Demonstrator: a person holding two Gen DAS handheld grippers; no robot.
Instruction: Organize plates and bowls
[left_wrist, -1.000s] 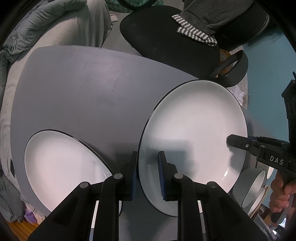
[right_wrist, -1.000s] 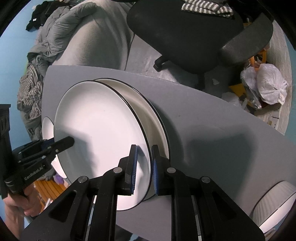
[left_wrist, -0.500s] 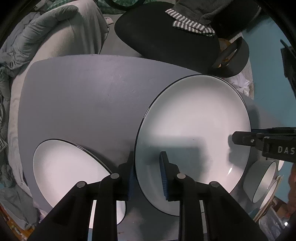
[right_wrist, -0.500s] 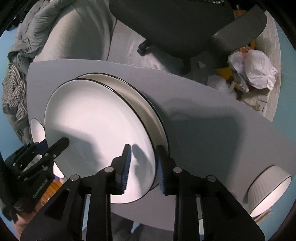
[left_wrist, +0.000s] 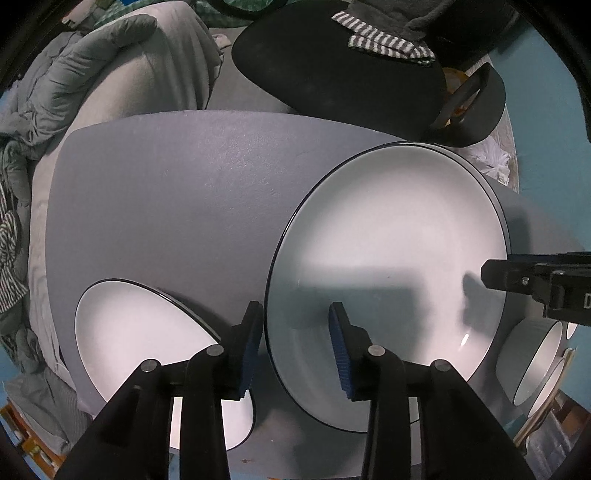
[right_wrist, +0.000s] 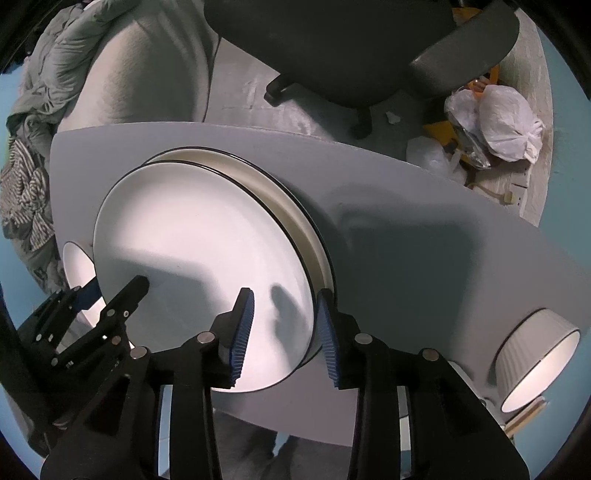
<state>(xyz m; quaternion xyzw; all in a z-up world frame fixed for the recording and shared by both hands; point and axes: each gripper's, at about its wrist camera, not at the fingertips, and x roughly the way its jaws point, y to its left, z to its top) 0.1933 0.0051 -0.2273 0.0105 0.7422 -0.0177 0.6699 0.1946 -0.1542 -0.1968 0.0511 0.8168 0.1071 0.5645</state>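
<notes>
A large white plate with a dark rim (left_wrist: 391, 266) lies on top of a second plate (right_wrist: 280, 192) on the grey table (left_wrist: 177, 192). My left gripper (left_wrist: 295, 347) is open, its jaws on either side of the top plate's left rim. My right gripper (right_wrist: 282, 332) is open too, its jaws on either side of the plate's (right_wrist: 199, 266) right rim. The right gripper's fingertip (left_wrist: 495, 275) shows at the plate's far side in the left wrist view. A smaller white plate (left_wrist: 147, 339) lies to the left. White bowls (right_wrist: 535, 362) stand at the table's right end.
A black office chair (left_wrist: 340, 62) with a striped cloth stands beyond the table. A grey sofa with a blanket (left_wrist: 110, 74) is behind on the left. White plastic bags (right_wrist: 498, 122) lie on the floor. The table's near edge is just below both grippers.
Both grippers have opened and let go of the large top plate. The plate has come down onto the plate under it.
</notes>
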